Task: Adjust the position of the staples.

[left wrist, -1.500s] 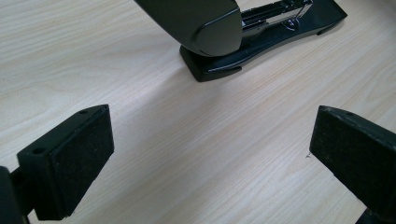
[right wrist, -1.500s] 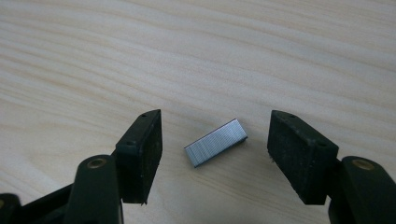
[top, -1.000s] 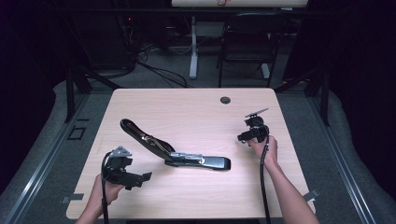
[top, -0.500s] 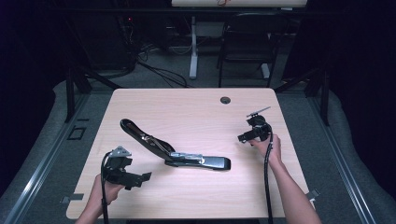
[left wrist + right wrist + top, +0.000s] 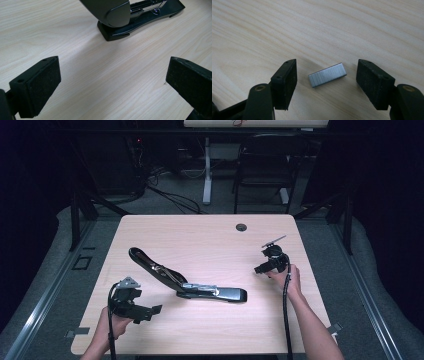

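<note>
While the high view shows the opened stapler [image 5: 187, 282] mid-counter [image 5: 210, 235] w/ left tongs [image 5: 150, 312] near its hinge end and right tongs [image 5: 260, 268] well apart, the right gripper view shows a staple strip [image 5: 327, 74] lying flat btwn those tongs, untouched, gap each side. Left tongs [image 5: 112, 85] gape wide, holding nothing.

Stapler [image 5: 187, 280] lies opened near table [image 5: 200, 235] centre. Left gripper [image 5: 152, 311] at its 8 o'clock, apart. Right gripper [image 5: 258, 269] at stapler's 2 o'clock, jaws parted either side of staple strip [image 5: 327, 74], not touching. Table grommet [image 5: 241, 227] at 12 o'clock edge.
</note>
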Demonstrator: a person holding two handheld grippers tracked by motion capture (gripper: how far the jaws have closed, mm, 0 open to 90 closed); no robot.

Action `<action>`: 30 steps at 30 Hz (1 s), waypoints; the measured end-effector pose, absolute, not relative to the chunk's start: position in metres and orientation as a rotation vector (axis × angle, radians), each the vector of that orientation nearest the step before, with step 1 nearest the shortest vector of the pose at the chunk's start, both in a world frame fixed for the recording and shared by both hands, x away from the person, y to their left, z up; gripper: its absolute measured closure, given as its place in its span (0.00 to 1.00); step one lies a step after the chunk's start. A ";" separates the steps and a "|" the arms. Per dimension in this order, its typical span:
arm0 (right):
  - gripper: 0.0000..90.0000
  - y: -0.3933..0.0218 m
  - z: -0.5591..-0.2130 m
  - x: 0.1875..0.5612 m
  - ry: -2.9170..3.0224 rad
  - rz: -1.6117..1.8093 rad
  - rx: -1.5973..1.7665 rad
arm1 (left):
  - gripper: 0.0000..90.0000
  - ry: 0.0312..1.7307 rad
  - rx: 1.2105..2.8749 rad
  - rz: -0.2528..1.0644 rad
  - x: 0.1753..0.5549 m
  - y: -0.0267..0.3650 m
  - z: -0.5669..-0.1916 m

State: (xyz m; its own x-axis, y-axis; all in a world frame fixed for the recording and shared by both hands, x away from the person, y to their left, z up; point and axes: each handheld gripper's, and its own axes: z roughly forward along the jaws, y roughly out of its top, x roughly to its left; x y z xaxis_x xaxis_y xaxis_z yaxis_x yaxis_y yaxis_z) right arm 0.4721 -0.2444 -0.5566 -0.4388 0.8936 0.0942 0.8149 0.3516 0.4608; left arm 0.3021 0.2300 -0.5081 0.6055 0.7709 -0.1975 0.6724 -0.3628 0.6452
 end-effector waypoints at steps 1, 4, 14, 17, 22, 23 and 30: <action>0.38 -0.244 -0.557 0.472 2.418 0.675 1.560 | 0.00 1.134 2.125 0.179 0.302 0.230 -0.508; 0.40 -0.245 -0.557 0.472 2.433 0.660 1.549 | 0.00 1.134 2.127 0.179 0.302 0.230 -0.508; 0.60 -0.243 -0.556 0.471 2.416 0.645 1.517 | 0.00 1.127 2.136 0.180 0.302 0.230 -0.508; 0.60 -0.242 -0.555 0.471 2.432 0.625 1.497 | 0.00 1.129 2.138 0.180 0.302 0.230 -0.508; 0.61 -0.240 -0.555 0.470 2.428 0.627 1.492 | 0.00 1.124 2.140 0.181 0.302 0.230 -0.507; 0.60 -0.240 -0.554 0.470 2.424 0.628 1.490 | 0.00 1.124 2.141 0.181 0.302 0.230 -0.507; 0.60 -0.237 -0.544 0.466 2.433 0.652 1.465 | 0.00 1.124 2.131 0.188 0.302 0.231 -0.507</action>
